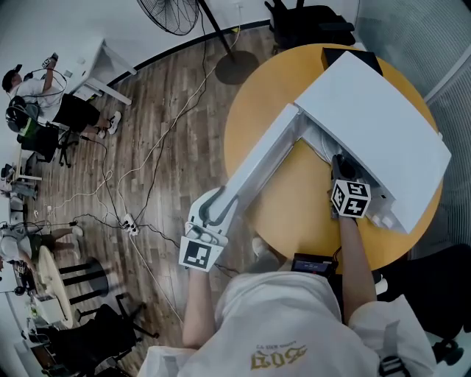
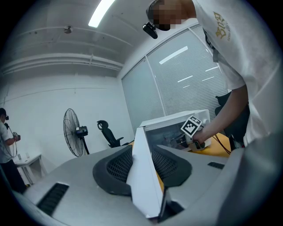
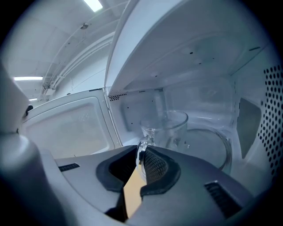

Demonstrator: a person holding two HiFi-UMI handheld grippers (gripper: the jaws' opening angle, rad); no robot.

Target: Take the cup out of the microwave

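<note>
Nearest the person, the left tool is clamped on the free edge of the open door of the microwave. In the left gripper view that white edge sits wedged between the dark pads, which press on it from both sides. The door swings out over the rim of the round yellow tabletop, on which the white microwave stands. To the right, the right tool reaches into the oven's opening. The right gripper view shows its jaws drawn narrow and pinching the handle of the clear glass cup. The cup stands upright inside the cavity, on the near left part of the glass turntable, with the perforated right wall well apart from it. Past the cup lies the pale back wall of the cavity, and the inner face of the open door shows at the left. Beyond the tabletop, the wooden floor carries loose cables. A standing fan rises at the far edge of the room.
</note>
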